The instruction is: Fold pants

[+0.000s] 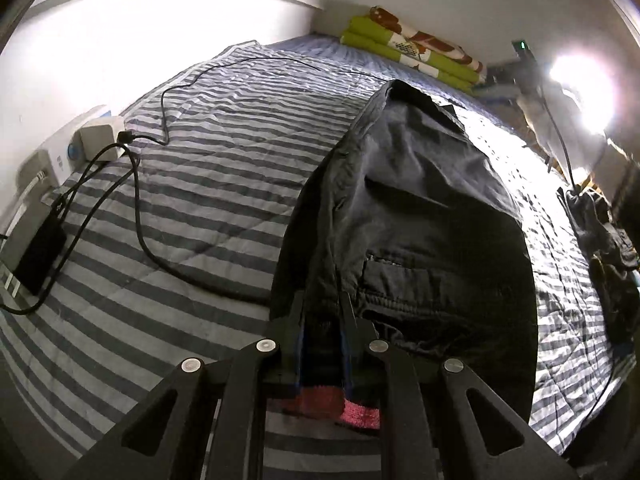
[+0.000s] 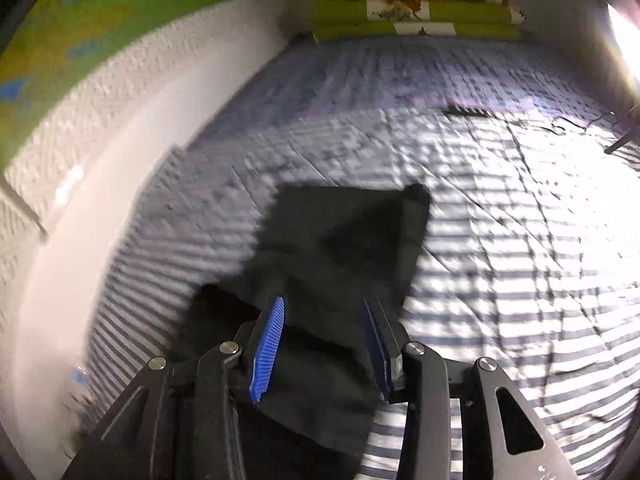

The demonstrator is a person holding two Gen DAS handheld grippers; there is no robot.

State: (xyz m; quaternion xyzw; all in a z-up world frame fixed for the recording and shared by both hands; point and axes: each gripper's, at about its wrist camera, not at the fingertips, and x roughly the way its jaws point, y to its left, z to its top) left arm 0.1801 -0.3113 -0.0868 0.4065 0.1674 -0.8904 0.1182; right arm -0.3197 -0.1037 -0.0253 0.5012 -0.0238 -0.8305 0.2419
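Item: dark pants [image 1: 420,216], lying lengthwise on the striped bed cover [image 1: 200,168], running from the lower centre of the left wrist view up toward the upper right; waistband end nearest you, a pocket showing at centre right.

Left tool [image 1: 322,312]: nearly closed, and you had it pinching the waistband edge at the lower centre of its frame.

Right tool [image 2: 324,312]: you had its blue pads standing apart over the pants [image 2: 340,240] at the centre of a blurred right wrist view, fabric lying between them but not pressed by either pad.

Surroundings: black cable [image 1: 140,208] looping across the cover at left, just beside the pants; folded green blanket [image 1: 408,48] at the upper centre by the wall.

Risks, as judged: with only your left tool holding, any pull could have dragged the pants askew and spoiled the fold line. Your freed end could have slumped unevenly. A sweep leftward could have snagged the cable
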